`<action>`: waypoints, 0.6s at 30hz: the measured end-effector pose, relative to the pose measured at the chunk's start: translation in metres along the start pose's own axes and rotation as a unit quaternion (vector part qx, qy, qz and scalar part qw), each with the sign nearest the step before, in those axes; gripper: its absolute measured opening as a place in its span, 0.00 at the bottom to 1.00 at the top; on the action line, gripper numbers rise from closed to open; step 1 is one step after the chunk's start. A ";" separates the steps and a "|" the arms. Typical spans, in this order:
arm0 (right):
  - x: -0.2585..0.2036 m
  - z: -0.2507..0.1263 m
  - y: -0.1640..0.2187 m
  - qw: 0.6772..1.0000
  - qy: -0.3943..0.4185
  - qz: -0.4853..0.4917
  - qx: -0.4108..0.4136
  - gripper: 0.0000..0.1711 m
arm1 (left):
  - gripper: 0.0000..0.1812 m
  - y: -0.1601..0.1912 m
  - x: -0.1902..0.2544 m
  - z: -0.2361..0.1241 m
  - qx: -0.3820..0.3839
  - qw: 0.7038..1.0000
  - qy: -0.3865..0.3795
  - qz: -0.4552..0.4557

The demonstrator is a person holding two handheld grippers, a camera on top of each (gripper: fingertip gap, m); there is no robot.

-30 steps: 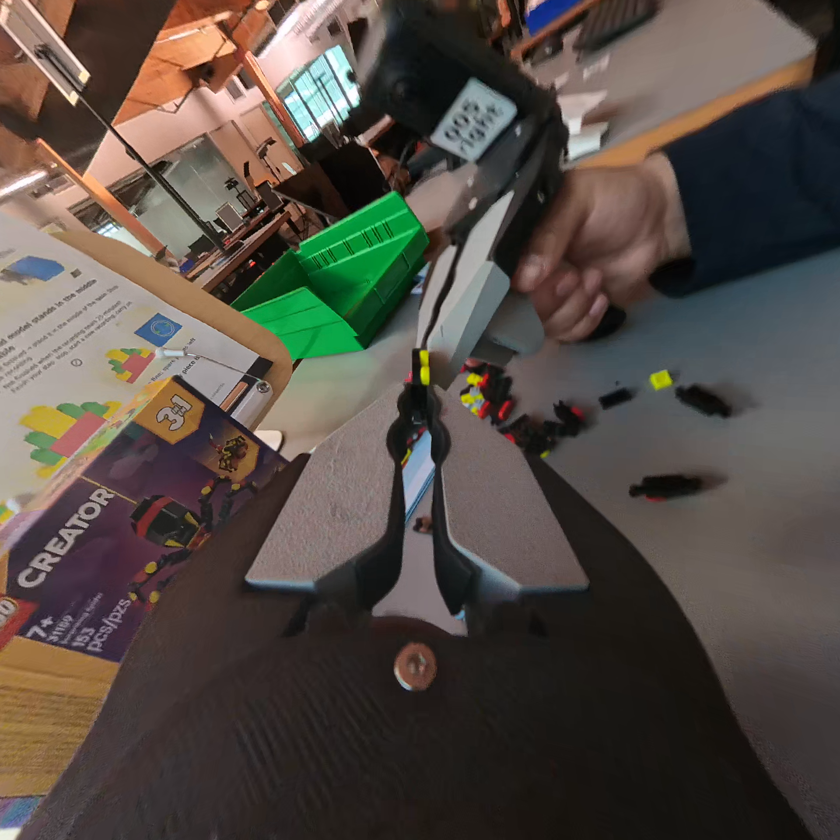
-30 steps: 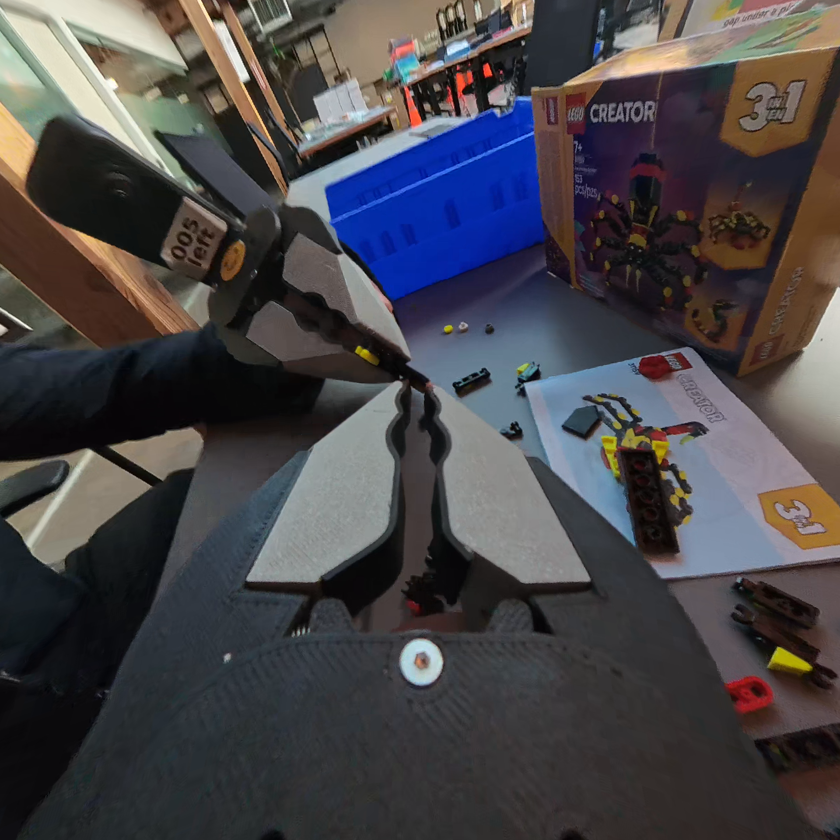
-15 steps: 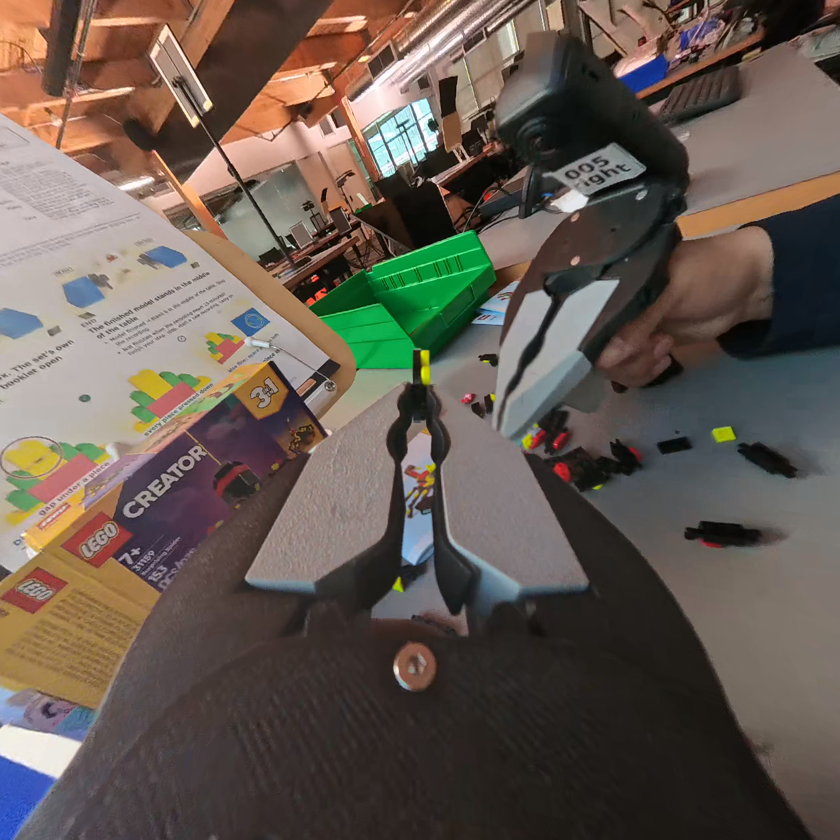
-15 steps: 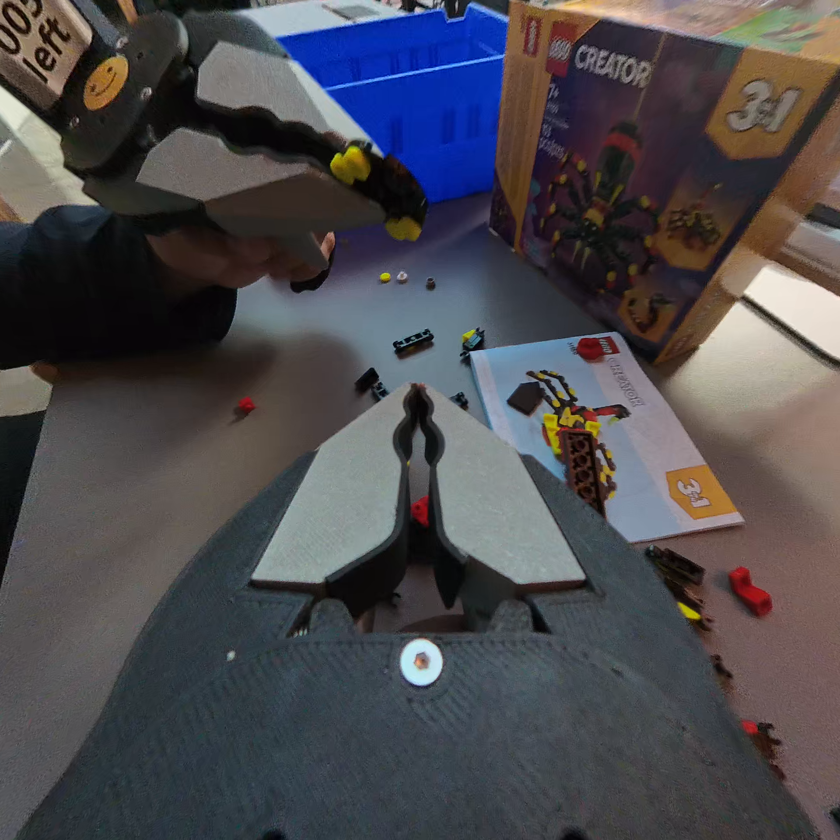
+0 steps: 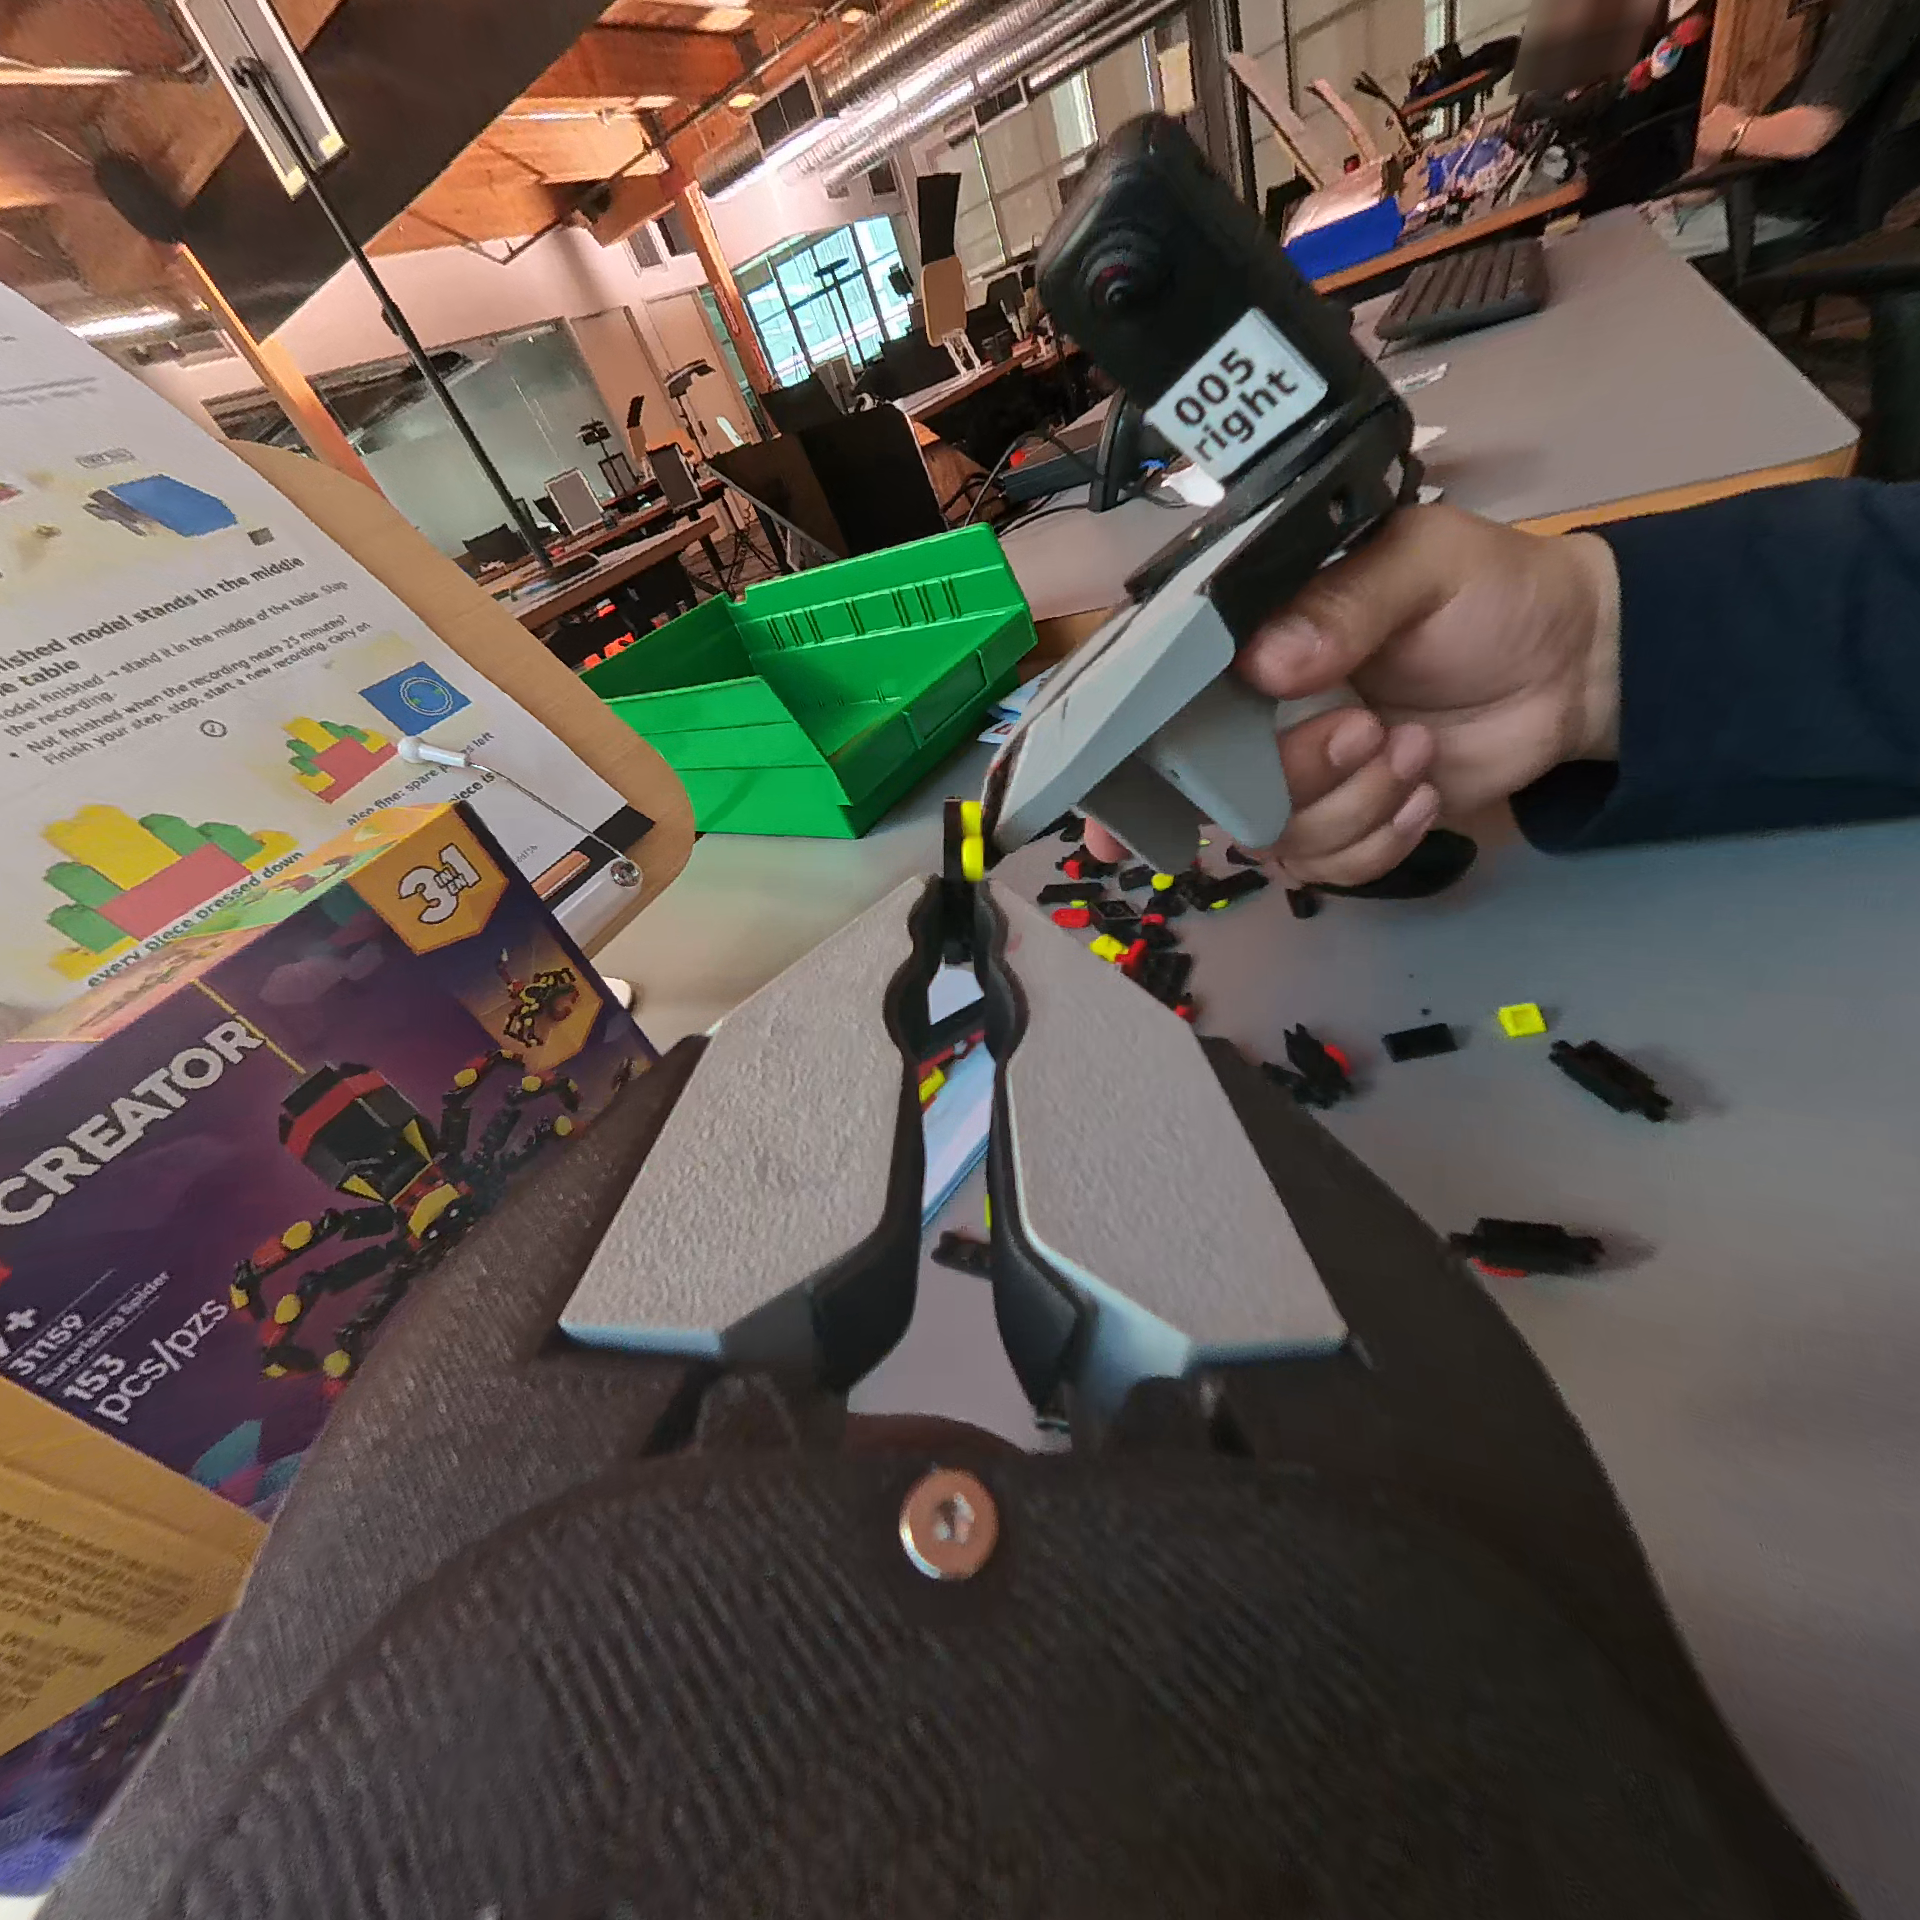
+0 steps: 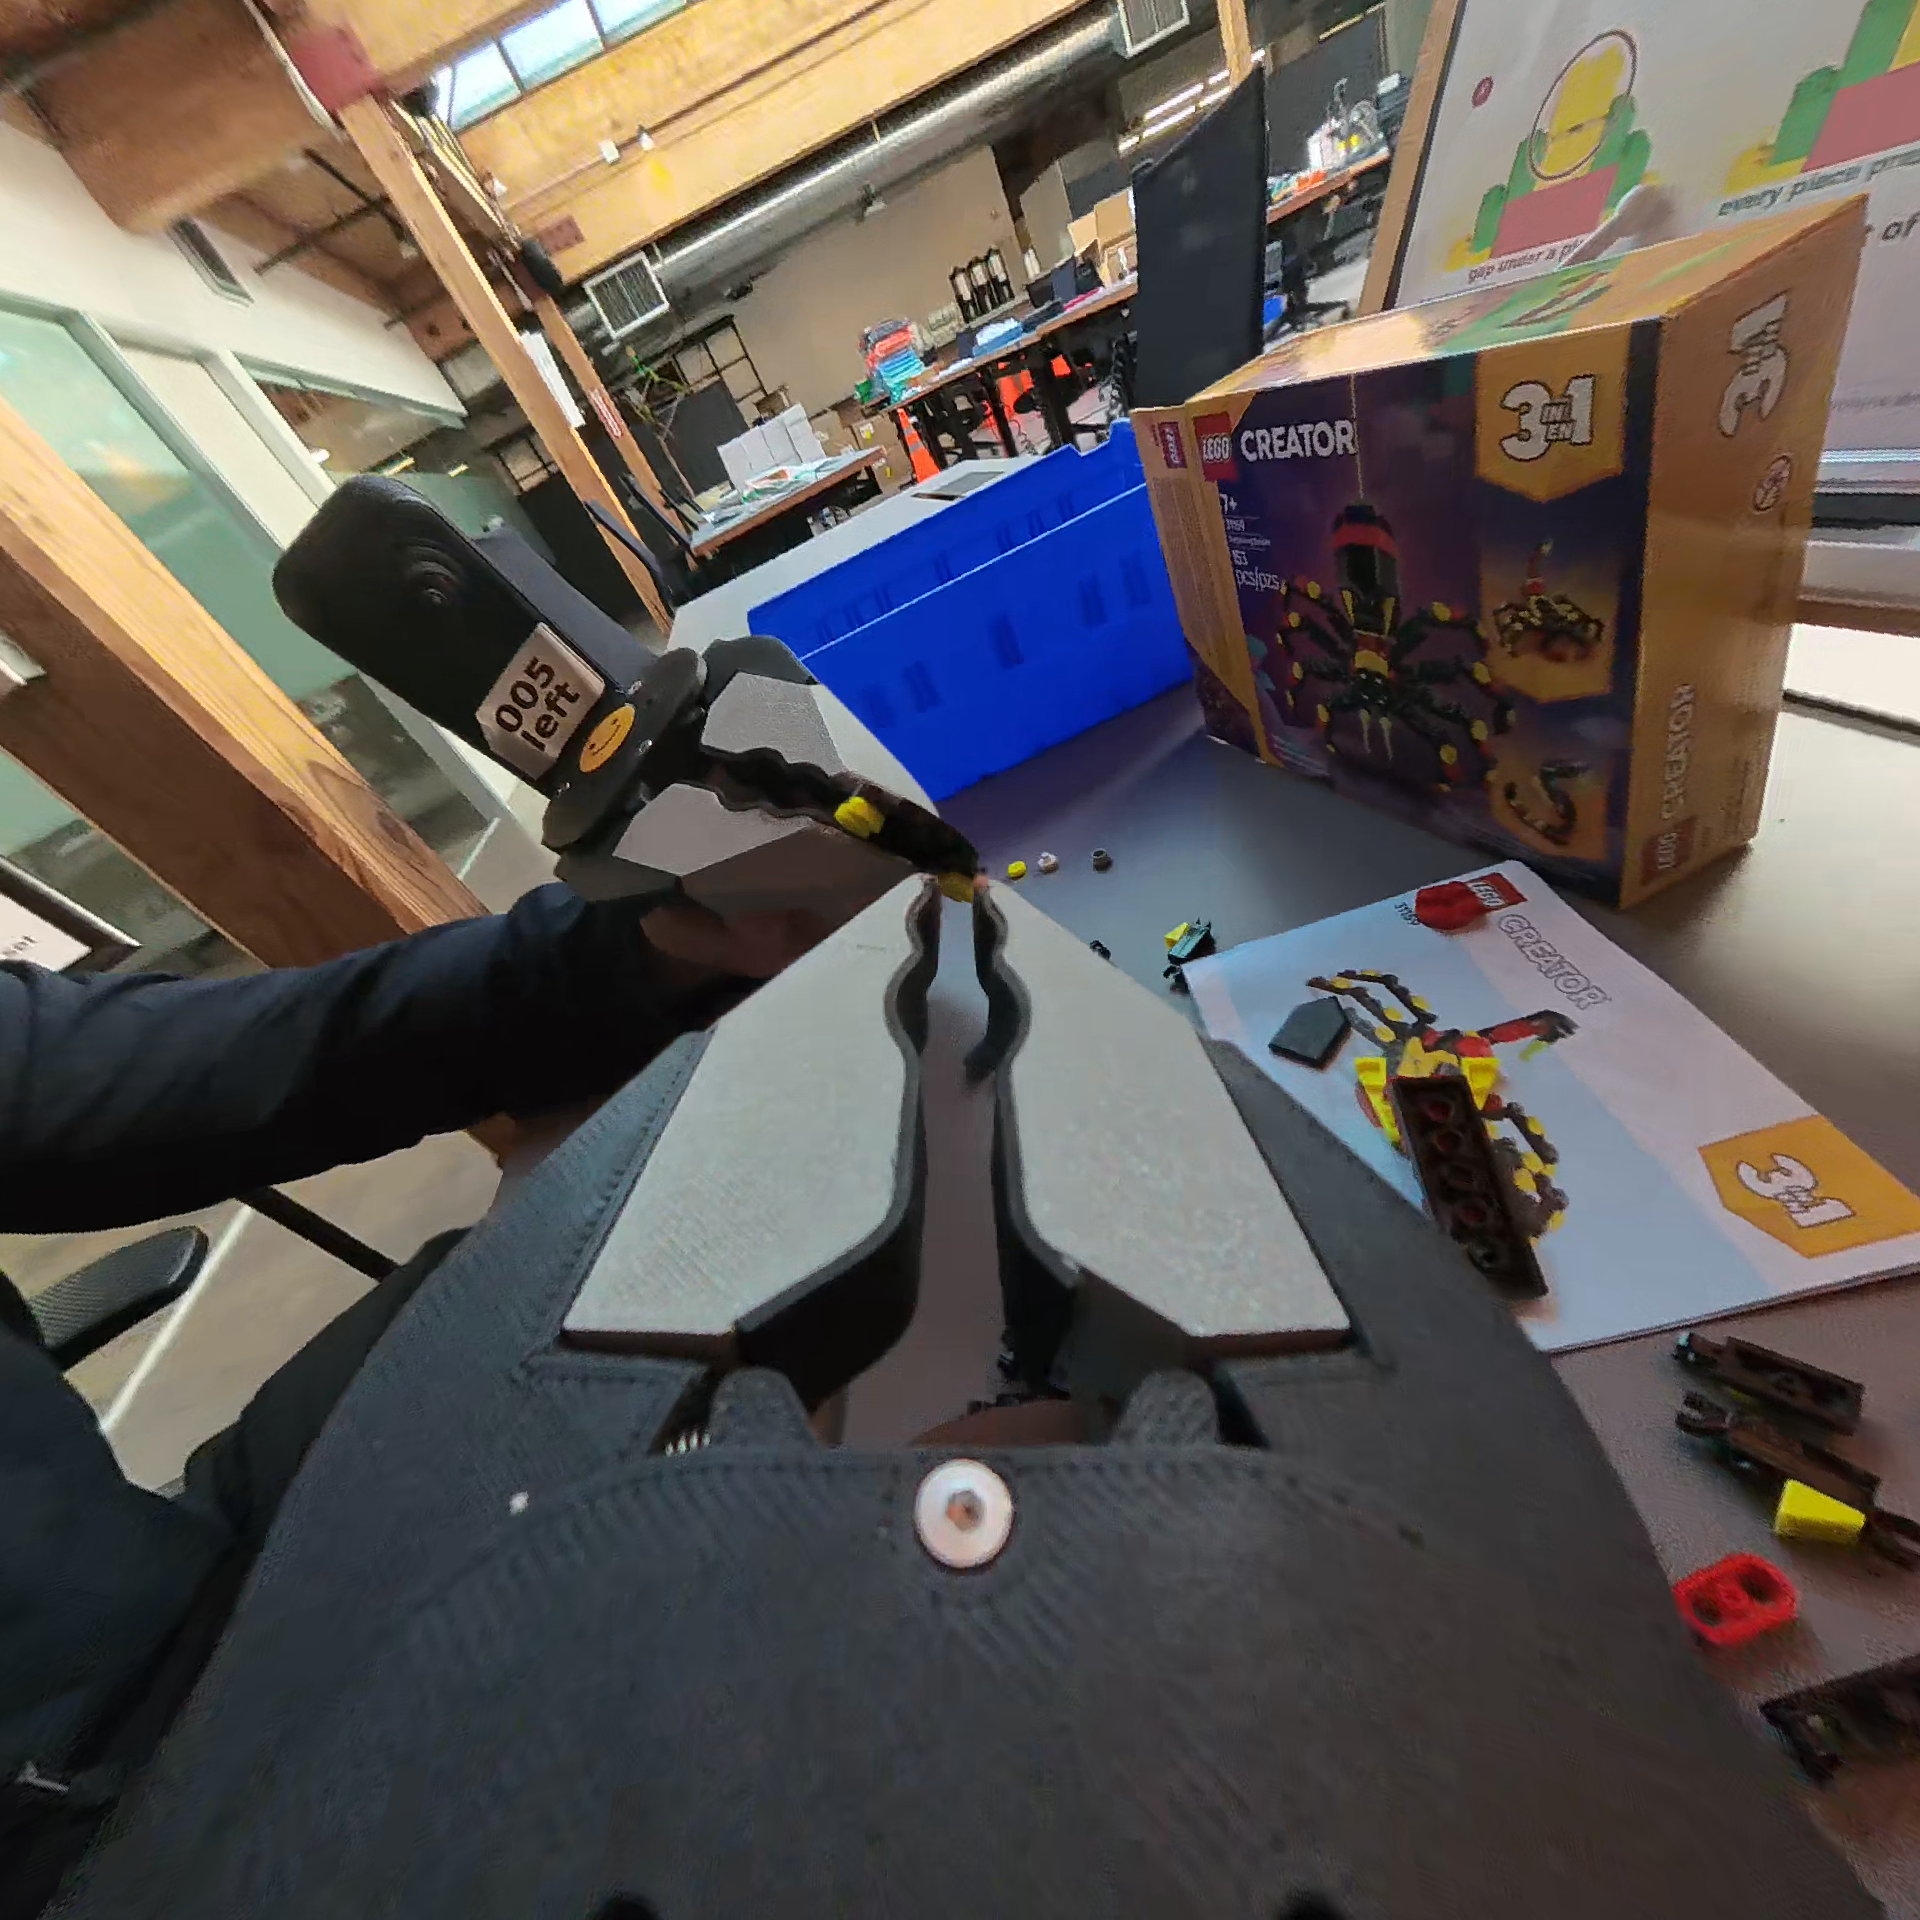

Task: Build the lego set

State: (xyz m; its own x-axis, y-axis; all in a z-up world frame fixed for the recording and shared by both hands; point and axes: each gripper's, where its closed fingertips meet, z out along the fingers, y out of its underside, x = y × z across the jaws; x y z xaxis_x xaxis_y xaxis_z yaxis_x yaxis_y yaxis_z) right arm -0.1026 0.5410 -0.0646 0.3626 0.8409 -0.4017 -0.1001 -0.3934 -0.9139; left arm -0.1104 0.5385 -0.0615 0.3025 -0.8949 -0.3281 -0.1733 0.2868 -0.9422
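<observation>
So far only a small black-and-yellow leg piece [image 5: 962, 844] is assembled, pinched in the jaws of the left gripper [image 5: 956, 914]. The right gripper [image 6: 956, 909], jaws slightly parted and empty, is brought against it. Loose bricks [image 5: 1132, 925] lie scattered at two o'clock on the desk [image 5: 1662, 1247]; most is judged unbuilt.

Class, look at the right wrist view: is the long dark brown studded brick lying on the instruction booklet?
Yes, the dark brown studded brick lies flat on the instruction booklet.

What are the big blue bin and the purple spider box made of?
The big blue bin looks like hard moulded plastic: smooth, evenly coloured walls with ribs. The purple spider box looks like printed cardboard: sharp folded edges and a slight sheen.
</observation>
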 end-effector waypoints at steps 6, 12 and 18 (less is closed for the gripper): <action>-0.004 0.003 -0.003 0.999 -0.023 0.038 0.018 0.03 | 0.01 -0.006 0.000 0.002 0.022 0.999 -0.003 -0.030; 0.002 0.006 0.001 0.998 -0.014 0.060 0.014 0.03 | 0.01 -0.010 -0.002 0.002 0.037 0.998 -0.003 -0.057; -0.001 0.006 -0.003 0.996 -0.031 0.073 0.028 0.04 | 0.01 -0.007 0.000 0.004 0.029 0.998 -0.002 -0.050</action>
State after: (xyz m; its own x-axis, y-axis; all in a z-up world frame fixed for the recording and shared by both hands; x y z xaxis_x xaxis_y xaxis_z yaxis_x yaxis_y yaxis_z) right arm -0.1084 0.5435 -0.0618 0.2820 0.7987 -0.5316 -0.2003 -0.4929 -0.8467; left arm -0.1058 0.5376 -0.0550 0.3199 -0.9187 -0.2316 -0.0879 0.2146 -0.9727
